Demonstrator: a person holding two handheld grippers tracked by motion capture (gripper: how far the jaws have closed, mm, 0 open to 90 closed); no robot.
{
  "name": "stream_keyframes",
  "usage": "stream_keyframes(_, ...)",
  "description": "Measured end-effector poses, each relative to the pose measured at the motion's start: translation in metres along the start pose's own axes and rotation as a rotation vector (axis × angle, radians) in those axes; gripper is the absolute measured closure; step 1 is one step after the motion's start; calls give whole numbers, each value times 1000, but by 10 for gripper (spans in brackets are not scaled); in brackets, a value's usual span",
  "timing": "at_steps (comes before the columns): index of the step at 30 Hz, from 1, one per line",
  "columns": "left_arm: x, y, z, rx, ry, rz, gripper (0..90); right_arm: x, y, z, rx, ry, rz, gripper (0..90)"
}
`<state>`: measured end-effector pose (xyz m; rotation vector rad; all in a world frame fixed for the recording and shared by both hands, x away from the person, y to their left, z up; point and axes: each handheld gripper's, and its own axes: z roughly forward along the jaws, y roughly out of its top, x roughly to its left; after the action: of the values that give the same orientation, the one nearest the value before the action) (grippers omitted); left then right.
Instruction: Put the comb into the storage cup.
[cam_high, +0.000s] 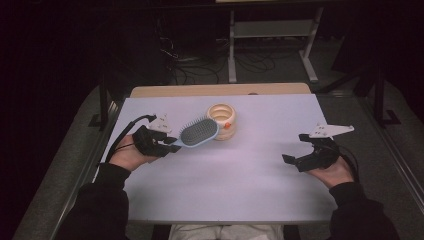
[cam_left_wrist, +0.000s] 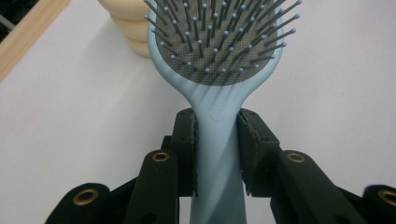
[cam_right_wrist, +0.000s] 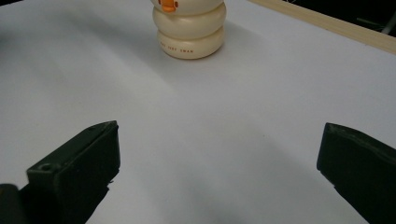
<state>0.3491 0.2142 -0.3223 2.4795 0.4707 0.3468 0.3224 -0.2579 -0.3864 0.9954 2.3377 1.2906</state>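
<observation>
1. Here, at a white table (cam_high: 240, 180), a person in dark sleeves holds a two-jaw gripper in each hand, seen from the high view.
2. The left gripper (cam_high: 172, 145), at about nine o'clock on the tabletop, is clamped on the handle of a light blue hairbrush (cam_high: 199, 133); its jaws press on both sides of the handle just below the brush head.
3. In the left gripper view the hairbrush (cam_left_wrist: 217, 121) rises straight up between the two black jaws toward twelve o'clock, bristle side facing the camera, with grey pins set in a dark grey pad.
4. From above, the brush head points toward two o'clock from the left gripper and reaches a cream ringed container (cam_high: 222, 120) that sits near the table's centre, slightly toward twelve o'clock; whether brush and container touch cannot be told.
5. The container is open at the top, built of stacked rounded rings, and carries a small orange mark on its side. In the left gripper view its rings (cam_left_wrist: 128, 28) show at eleven o'clock, behind the brush head.
6. The right gripper (cam_high: 292, 161), at about three o'clock on the tabletop, has its jaws spread wide with nothing between them.
7. In the right gripper view, the container (cam_right_wrist: 190, 28) stands at twelve o'clock, well apart from the jaws.
8. A pale wooden strip (cam_high: 220, 90) edges the table's far side.
</observation>
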Motion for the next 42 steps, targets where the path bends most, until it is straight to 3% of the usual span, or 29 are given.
stream_keyframes(17, 4, 30, 0, -29, 14, 38, 701, 5, 27, -6, -4, -11, -50, 0)
stream_keyframes(23, 6, 37, 1, -25, 20, 55, 700, 7, 39, -7, -10, 15, -51, 0)
stream_keyframes(35, 7, 50, 3, -71, 30, 51, 700, 14, 64, -3, -18, 43, -81, 0)
stream_keyframes(42, 4, 57, 6, -79, 46, 72, 701, 15, 75, 5, -24, 59, -58, 0)
